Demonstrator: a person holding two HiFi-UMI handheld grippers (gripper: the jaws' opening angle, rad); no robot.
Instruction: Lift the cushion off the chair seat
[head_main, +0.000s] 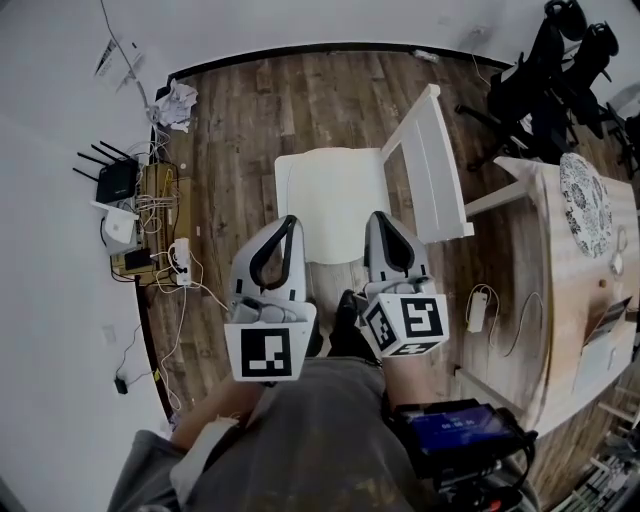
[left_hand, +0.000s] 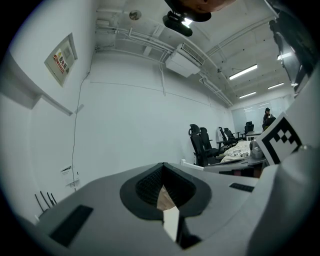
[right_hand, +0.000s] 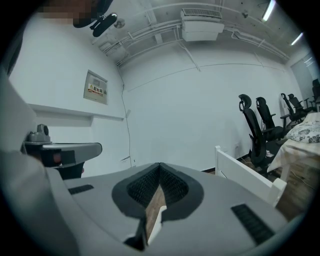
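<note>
In the head view a white chair stands on the wooden floor, its backrest (head_main: 432, 165) to the right. A white cushion (head_main: 330, 190) covers its seat. My left gripper (head_main: 290, 222) hovers over the cushion's near left edge, jaws together with nothing between them. My right gripper (head_main: 378, 218) sits over the near right edge, likewise shut and empty. In the left gripper view the left gripper (left_hand: 162, 167) shows only a thin slit between its jaws, with floor and a strip of white behind. The right gripper (right_hand: 160, 167) looks the same in its own view, and the chair's backrest (right_hand: 247, 175) shows at the right.
A wooden table (head_main: 560, 300) with a patterned plate (head_main: 585, 205) stands to the right. Black office chairs (head_main: 560, 60) are at the back right. Routers (head_main: 118, 185) and tangled cables (head_main: 170, 260) lie along the left wall. A white charger (head_main: 478, 308) lies on the floor.
</note>
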